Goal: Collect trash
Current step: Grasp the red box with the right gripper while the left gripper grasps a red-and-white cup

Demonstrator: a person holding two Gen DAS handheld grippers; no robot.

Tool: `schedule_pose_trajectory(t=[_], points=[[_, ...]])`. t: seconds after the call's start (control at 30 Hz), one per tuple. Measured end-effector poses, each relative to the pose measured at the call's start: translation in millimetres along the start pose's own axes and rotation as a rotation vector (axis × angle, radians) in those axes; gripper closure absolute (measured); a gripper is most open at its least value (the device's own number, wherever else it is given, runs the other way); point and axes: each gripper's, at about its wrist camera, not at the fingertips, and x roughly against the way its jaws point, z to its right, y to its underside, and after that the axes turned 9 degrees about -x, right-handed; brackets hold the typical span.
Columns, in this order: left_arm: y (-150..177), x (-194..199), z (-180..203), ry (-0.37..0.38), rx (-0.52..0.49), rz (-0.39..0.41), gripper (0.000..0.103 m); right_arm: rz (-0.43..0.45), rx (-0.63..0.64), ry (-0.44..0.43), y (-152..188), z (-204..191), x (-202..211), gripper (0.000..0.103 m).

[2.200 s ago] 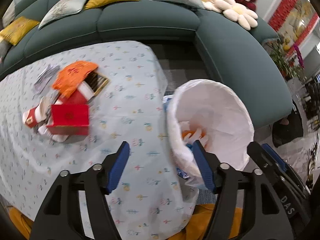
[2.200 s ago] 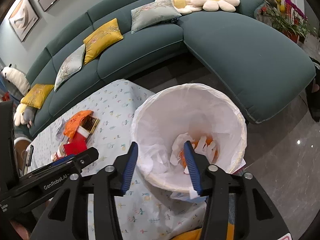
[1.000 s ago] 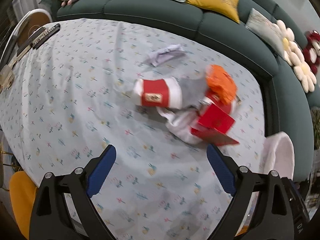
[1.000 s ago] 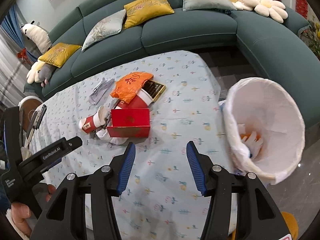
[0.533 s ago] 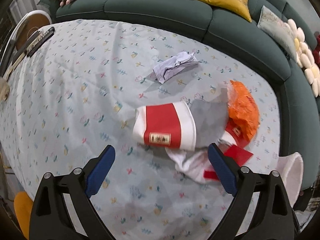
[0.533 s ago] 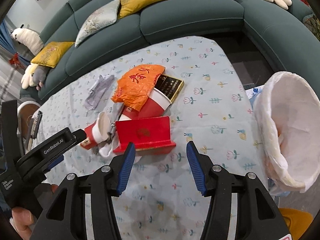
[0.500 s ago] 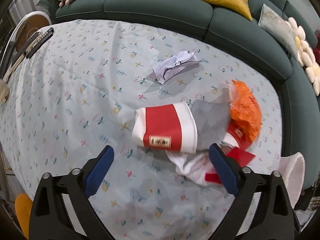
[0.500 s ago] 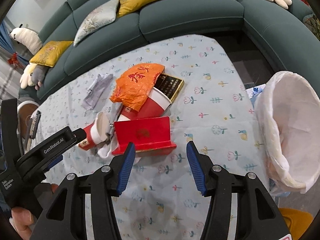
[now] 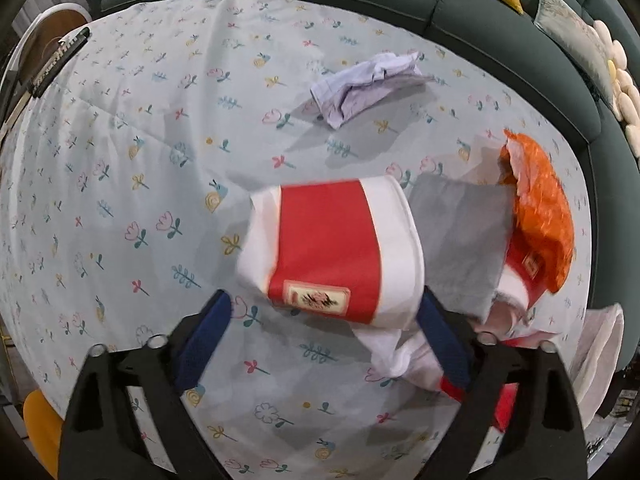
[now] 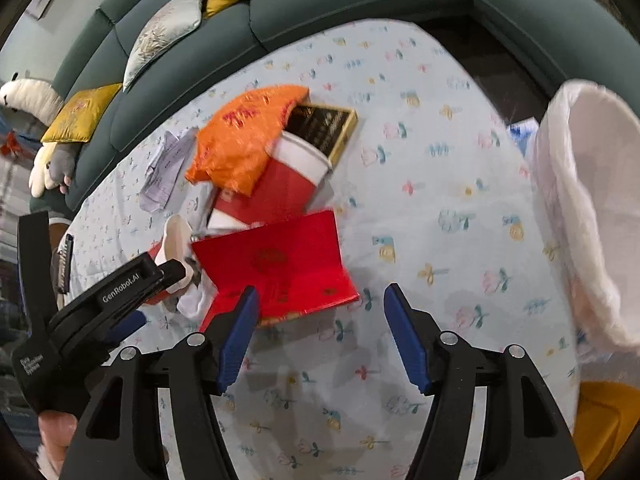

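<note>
Left wrist view: your left gripper (image 9: 320,336) points almost straight down at a table under a pale flowered tablecloth (image 9: 120,168). Its blue fingers (image 9: 204,336) are spread wide and have just been closing a little. A paper cup with a red band (image 9: 332,250) lies on its side at their tips, partly between them, with neither pad pressing on it. Crumpled white tissue (image 9: 396,350) lies just under the cup's rim, by the right-hand finger. A grey sheet (image 9: 460,240) lies to the right of the cup, and an orange plastic bag (image 9: 540,216) lies beyond that. A crumpled lilac paper (image 9: 368,88) lies well apart, farther up the table.

In the right wrist view, your right gripper (image 10: 320,330) hangs over the near edge of a red folded card (image 10: 288,264). Its fingers (image 10: 236,332) are apart and have just been opening; nothing is pinched, though the left-hand finger overlaps the card's corner. Behind the card a second red cup (image 10: 280,184) lies under the orange bag, touching a dark box with a gold border (image 10: 328,128). The white-lined bin (image 10: 588,200) stands at the right edge of the table. A green sofa (image 10: 360,4) curves behind.
</note>
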Motion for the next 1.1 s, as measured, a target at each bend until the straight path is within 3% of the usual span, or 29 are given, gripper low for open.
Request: schedule_pose_trajectory(t=[0.13,0.23,0.3,0.4,0.47,0.63,0.7,0.77,0.93,1.0,1.1], points=[[14.5,-9.0,-9.3,0.033,0.017,-0.034,0.037,-0.048,-0.031,-0.04,9.8,4.2,-8.7,0.04],[24.1,-13.9,-15.2,0.047,0.014,-0.044,0.054,-0.073,-0.034,-0.063,15.6,3.1,-14.3,0.043],[29.4,-11.3,-16.0,0.039,-0.013,-0.022,0.06,-0.074,-0.023,-0.068,16.2,0.3,-16.0,0.051],[35.0,-9.7,-17.7,0.05,-0.036,-0.018,0.082,-0.09,-0.004,-0.067,18.8,-5.3,-21.5,0.072],[39.8,-8.5,-19.1,0.064,-0.035,-0.02,0.086,-0.097,0.004,-0.064,20.7,-7.8,-23.4,0.087],[50.3,7.4,-20.7,0.055,-0.05,0.046,0.083,-0.078,0.029,-0.063,23.5,-9.4,-18.4,0.097],[53.7,15.2,-17.5,0.043,-0.073,0.075,0.054,-0.07,0.031,-0.065,23.5,-7.5,-14.6,0.098],[54.4,22.2,-13.8,0.02,-0.078,0.108,0.046,-0.064,0.031,-0.068,23.2,-4.9,-11.5,0.098],[43.0,18.7,-8.3,-0.001,-0.076,0.106,0.049,-0.056,0.03,-0.071,23.6,-0.6,-6.4,0.098],[36.4,13.8,-4.5,0.003,-0.066,0.096,0.068,-0.053,0.032,-0.07,22.4,-0.6,-4.6,0.098],[28.5,8.0,-7.8,0.023,-0.046,0.094,0.085,-0.049,0.034,-0.077,19.4,-2.0,-2.2,0.098]])
